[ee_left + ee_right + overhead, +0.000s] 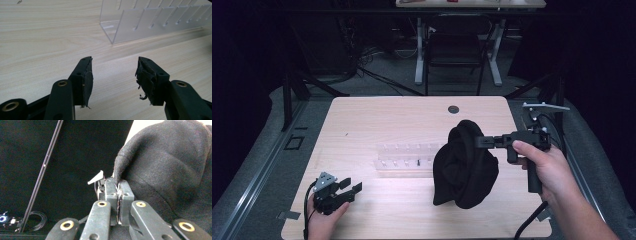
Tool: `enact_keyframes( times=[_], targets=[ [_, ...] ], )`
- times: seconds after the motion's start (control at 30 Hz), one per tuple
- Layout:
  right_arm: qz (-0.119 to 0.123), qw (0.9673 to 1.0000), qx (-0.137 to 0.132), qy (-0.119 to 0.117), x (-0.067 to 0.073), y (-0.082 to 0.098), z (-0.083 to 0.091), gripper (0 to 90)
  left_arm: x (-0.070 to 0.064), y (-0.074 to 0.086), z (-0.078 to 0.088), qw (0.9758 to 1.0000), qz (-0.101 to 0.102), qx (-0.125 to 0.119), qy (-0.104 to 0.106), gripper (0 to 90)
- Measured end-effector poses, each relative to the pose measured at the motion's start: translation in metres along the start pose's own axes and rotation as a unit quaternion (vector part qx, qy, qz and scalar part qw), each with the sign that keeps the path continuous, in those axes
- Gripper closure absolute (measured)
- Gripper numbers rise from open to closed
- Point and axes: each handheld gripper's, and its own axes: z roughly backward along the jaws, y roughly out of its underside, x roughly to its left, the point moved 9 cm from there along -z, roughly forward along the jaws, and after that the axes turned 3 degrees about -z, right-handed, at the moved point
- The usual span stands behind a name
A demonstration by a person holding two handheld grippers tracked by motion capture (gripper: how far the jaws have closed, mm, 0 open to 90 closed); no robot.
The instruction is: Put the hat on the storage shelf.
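A black cloth [464, 167] hangs bunched above the right half of the wooden table [377, 115], its lower end near the tabletop. My right gripper [479, 141] is shut on the cloth's upper edge, held from the right by a hand [547, 167]. In the right gripper view the jaws pinch the hem of the black cloth [170, 165] at my right gripper [118, 185]. My left gripper [352, 186] rests low at the table's front left, open. In the left gripper view my left gripper [113, 67] has nothing between its worn pads [87, 80].
A clear acrylic rack [407, 155] with slotted dividers lies at the table's middle, just left of the cloth; it appears again as the clear rack [150, 22] ahead of the left gripper. A round grommet hole [453, 109] sits near the far edge. A chair [456, 47] stands beyond the table.
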Motion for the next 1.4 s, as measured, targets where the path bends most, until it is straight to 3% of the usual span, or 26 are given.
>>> enact_keyframes(
  times=[0.3, 0.7, 1.4],
  targets=[
    [0.007, 0.9999, -0.003, -0.011, 0.009, -0.009, -0.008, 88.6, 0.000, 0.000, 0.000, 1.0000, -0.001, 0.000, 0.001, 47.1],
    [0.011, 0.9998, -0.003, -0.019, 0.015, -0.030, -0.035, 88.6, 0.001, -0.001, 0.000, 1.0000, 0.002, -0.001, 0.002, 47.1],
    [0.011, 0.9998, -0.014, 0.005, 0.004, -0.069, -0.060, 88.6, 0.002, -0.001, 0.000, 1.0000, 0.001, 0.002, 0.006, 47.0]
  ],
)
